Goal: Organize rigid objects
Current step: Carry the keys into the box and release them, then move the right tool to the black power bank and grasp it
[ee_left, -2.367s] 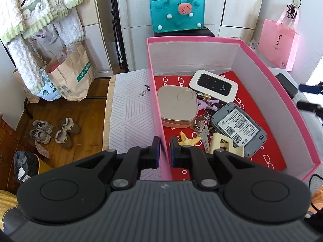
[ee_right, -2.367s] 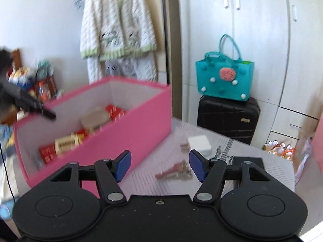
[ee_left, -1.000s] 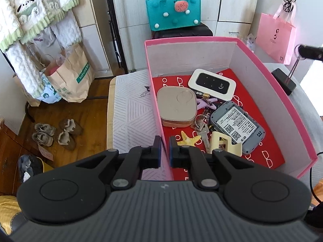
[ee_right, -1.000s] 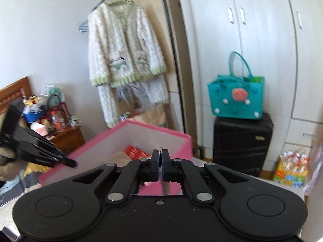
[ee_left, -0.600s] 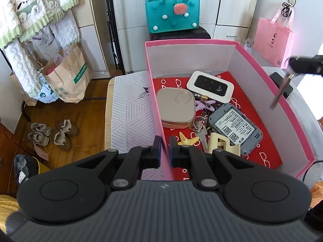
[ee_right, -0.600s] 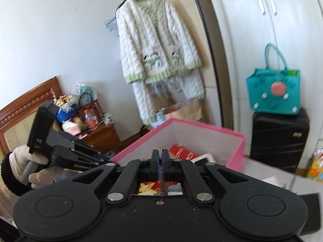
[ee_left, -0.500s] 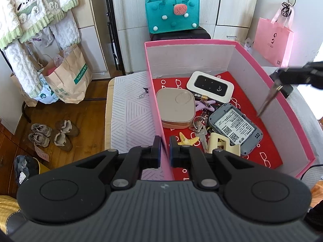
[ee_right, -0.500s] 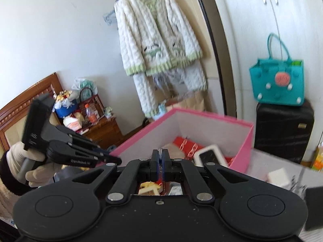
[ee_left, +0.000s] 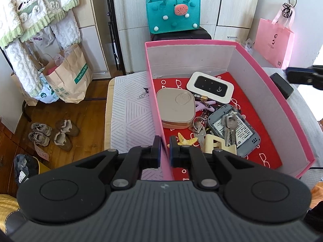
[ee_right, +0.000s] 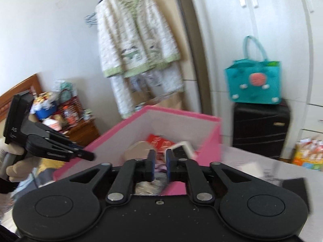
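Note:
A pink box (ee_left: 286,109) with a red lining sits on the bed. My left gripper (ee_left: 165,147) is shut on its near left wall. Inside lie a beige case (ee_left: 175,109), a white router (ee_left: 210,86), a grey device (ee_left: 236,130), a yellow starfish (ee_left: 186,140), a cream piece (ee_left: 217,144) and older keys (ee_left: 198,126). A bunch of keys (ee_left: 228,125) lies on the grey device. My right gripper (ee_right: 160,161) is open a little and empty, above the box (ee_right: 177,117). Its fingers (ee_left: 302,76) show at the right edge of the left wrist view.
A black flat object (ee_left: 281,85) lies on the bed right of the box. A teal bag (ee_left: 173,14) stands on a black suitcase (ee_right: 260,127) behind. A pink bag (ee_left: 273,40) stands at back right. Paper bags (ee_left: 68,76) and shoes (ee_left: 52,133) are on the floor left.
My right gripper held the keys over the box, then opened; the keys now lie on the grey device. The left gripper has stayed clamped on the box wall.

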A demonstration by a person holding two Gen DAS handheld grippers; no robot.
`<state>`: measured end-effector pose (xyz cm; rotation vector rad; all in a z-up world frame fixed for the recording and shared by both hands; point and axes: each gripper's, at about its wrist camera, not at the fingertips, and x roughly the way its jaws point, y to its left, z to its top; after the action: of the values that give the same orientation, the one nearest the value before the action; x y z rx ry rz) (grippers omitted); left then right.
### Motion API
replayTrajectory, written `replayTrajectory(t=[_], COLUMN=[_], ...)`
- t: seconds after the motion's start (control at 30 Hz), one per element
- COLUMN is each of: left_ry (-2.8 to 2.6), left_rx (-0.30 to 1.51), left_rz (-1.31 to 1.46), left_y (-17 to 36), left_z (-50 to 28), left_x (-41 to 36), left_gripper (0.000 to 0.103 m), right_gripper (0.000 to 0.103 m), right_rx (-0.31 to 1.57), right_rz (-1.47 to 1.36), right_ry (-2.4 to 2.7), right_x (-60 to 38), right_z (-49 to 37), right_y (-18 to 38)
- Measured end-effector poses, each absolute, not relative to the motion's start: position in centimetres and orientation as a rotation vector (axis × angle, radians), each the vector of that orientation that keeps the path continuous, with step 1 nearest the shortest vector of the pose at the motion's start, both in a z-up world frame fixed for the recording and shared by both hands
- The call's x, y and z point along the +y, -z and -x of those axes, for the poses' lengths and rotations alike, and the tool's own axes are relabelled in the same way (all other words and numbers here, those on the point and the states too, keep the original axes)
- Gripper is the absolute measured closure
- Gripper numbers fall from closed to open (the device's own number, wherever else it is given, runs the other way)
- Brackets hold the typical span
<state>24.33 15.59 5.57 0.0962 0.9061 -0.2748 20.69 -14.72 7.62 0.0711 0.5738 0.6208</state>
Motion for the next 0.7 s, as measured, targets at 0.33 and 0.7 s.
replayTrajectory(t=[0.33,0.7], left_ry=[0.268,0.242], left_rx=[0.885,0.901], left_rz=[-0.089,-0.123], left_y=[-5.3,-5.4], left_z=[-23.8,-24.0], left_x=[15.5,14.7], left_gripper=[0.096,0.096], right_gripper=[0.065,0.036], right_rx=[0.702,0.784], right_rz=[-0.041,0.002], right_ry=[-0.331,-0.315], right_x=[-26.2,-29.9], right_z=[-20.8,-24.5], right_y=[-4.6,0.9])
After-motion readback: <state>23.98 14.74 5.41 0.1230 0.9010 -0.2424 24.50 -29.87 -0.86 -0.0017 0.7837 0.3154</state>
